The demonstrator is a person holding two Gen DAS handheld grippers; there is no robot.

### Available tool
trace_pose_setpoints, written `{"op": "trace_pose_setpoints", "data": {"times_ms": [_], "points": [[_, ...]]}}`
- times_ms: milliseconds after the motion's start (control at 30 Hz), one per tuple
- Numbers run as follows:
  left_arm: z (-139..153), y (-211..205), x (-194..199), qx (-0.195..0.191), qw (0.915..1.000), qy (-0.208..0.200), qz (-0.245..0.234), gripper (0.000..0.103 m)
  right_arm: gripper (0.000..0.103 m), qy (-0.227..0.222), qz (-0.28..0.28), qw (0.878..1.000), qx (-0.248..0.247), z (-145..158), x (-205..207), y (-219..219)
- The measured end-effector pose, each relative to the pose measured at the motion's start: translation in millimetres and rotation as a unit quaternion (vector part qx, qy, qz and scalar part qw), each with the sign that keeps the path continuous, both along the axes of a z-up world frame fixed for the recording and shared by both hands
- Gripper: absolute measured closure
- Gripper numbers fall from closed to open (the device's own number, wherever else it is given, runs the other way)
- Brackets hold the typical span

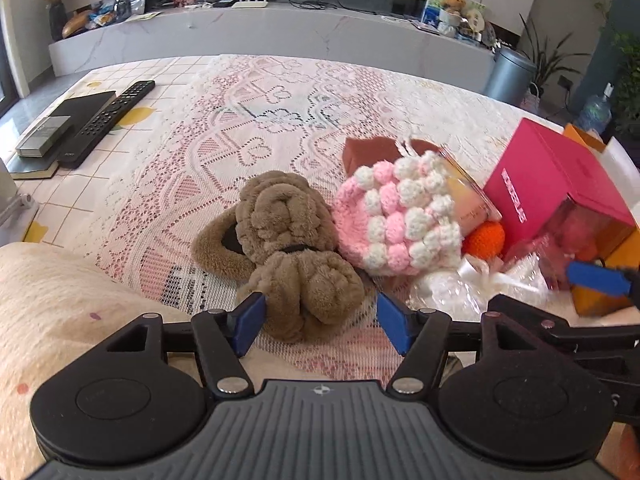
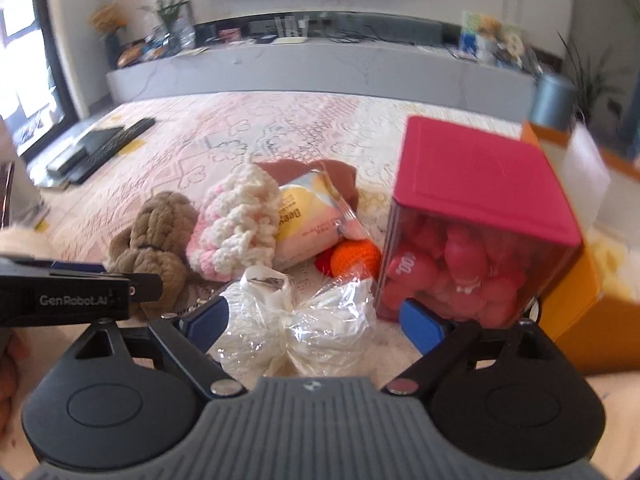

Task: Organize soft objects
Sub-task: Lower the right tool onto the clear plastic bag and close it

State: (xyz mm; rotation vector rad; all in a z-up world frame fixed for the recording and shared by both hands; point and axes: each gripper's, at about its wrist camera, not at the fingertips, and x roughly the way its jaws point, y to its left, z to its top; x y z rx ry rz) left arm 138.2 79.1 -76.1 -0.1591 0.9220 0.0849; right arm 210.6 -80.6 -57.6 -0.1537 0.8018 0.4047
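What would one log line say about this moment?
left hand-held gripper: open, around brown plush toy | right hand-held gripper: open, around clear plastic bundle | nothing held

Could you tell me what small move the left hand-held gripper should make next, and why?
Probably ease the left hand-held gripper forward and down, then close on the brown plush toy. Its jaws stand open with the toy's near end between the fingers, not yet pinched, and the toy lies loose on the lace cloth beside the pink and white knitted hat.
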Motion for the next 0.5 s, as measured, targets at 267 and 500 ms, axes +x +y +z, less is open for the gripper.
{"op": "trace_pose_setpoints", "data": {"times_ms": [267,500], "points": [[2.9,-6.3,-9.5,0.007,0.9997,-0.002,-0.023,0.028,0.030,-0.037,0.120,0.986,-0.107,12.2,-2.7,5.7],[1.7,-6.1,-10.8,0.007,0.9995,-0.007,-0.029,0.028,0.046,-0.071,0.261,0.943,-0.194,1.9,-20.7,30.1]]}}
